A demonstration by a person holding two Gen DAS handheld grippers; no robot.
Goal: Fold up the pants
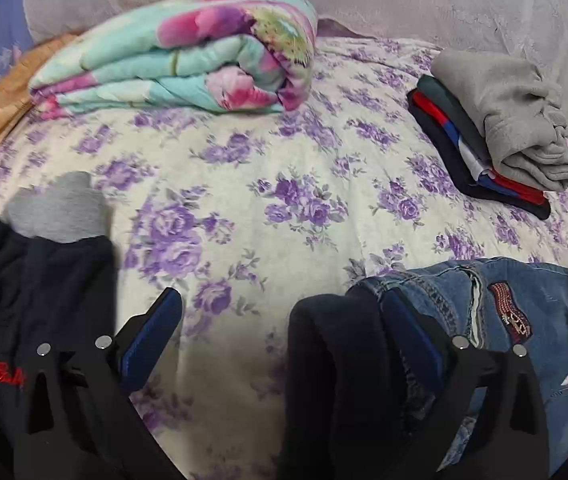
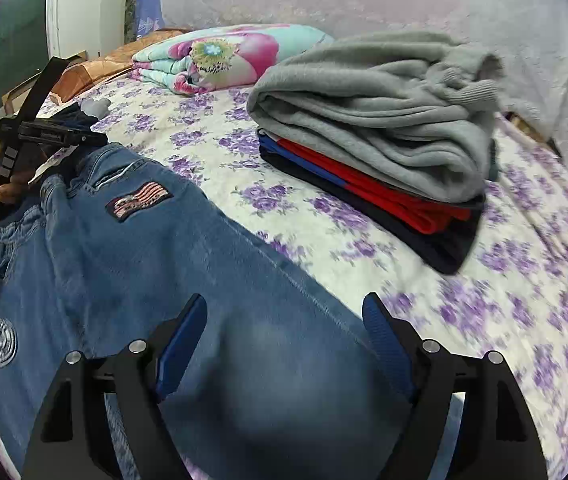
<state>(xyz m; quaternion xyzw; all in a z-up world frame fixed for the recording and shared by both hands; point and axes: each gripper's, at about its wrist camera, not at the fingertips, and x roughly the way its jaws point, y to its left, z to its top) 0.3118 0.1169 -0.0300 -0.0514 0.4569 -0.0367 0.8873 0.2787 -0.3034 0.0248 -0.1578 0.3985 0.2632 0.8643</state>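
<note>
Bare bedsheet [image 1: 284, 216] mid-bed, quilt [image 1: 179, 60] behind, clothes stack [image 1: 496, 136] right

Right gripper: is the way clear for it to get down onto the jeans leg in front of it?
Probably yes. The right gripper is open, nothing between its fingers, and the jeans lie flat directly beneath. The folded stack sits off to the side, not in the way.
</note>
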